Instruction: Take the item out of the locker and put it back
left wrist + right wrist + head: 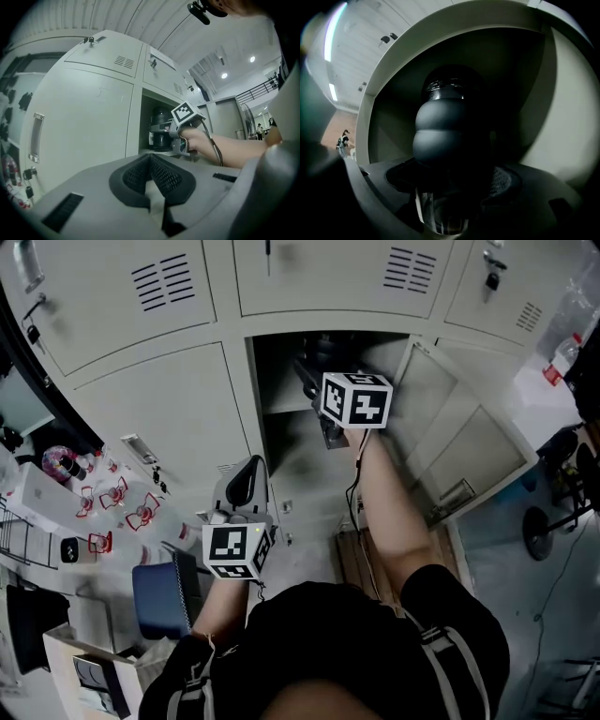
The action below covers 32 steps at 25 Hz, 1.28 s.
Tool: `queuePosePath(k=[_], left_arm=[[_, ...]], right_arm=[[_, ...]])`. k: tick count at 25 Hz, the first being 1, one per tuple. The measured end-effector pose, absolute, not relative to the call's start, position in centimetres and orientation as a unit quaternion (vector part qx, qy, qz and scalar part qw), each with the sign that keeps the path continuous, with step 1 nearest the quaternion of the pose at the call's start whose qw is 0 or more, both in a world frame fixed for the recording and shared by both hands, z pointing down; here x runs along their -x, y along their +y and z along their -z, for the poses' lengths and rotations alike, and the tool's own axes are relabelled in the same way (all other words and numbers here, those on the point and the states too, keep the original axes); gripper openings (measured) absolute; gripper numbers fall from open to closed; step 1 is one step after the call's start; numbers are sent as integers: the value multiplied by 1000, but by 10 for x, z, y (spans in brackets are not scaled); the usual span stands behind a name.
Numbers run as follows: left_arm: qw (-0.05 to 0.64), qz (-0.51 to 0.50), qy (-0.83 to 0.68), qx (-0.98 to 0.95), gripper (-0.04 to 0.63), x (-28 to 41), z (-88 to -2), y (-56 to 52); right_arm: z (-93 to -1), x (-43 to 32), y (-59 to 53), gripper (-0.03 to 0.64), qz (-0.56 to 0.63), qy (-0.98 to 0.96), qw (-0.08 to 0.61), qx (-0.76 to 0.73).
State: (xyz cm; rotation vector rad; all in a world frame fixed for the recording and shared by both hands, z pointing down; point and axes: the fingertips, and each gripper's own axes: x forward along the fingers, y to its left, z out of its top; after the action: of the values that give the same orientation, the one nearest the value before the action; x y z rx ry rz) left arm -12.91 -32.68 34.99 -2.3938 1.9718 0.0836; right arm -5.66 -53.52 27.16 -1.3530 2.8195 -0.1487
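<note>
Reaching with the right gripper (328, 430) into the open locker (281, 381), forearm (394, 512) stretched across the doorway. In the head view, only the marker cube (356, 399) and a bit of grey body plain to see; jaws and item lost in the shadow inside the locker. In the right gripper view, by contrast, closed on a dark bottle (447, 126) with a rounded black cap and a clear lower part, upright, deep inside the locker; apparently pinched from both sides, though too dark there to be fully sure. In the left gripper view, the same bottle from outside the locker, partly covered by the right gripper and the hand (199, 140). Left gripper (151, 164) held outside, below and left of the locker opening, pads pressed together on nothing. Locker door (464, 442) swung wide, right of the opening. Left of the locker, a white surface (42, 493) with small red-edged things (112, 498); lower, a blue object (164, 596).
</note>
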Motion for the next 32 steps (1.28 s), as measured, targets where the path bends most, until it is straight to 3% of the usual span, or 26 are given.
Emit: queuePosePath(k=[19,32], left_arm=[[16,-23,631,775,12,119,-353,-313],[12,-21,616,788,12,106,-354,-317]], right_arm=[[-285,55,-537,407,-13,885,-13,465],[-260,24,-477,397,-53,882,52,466]])
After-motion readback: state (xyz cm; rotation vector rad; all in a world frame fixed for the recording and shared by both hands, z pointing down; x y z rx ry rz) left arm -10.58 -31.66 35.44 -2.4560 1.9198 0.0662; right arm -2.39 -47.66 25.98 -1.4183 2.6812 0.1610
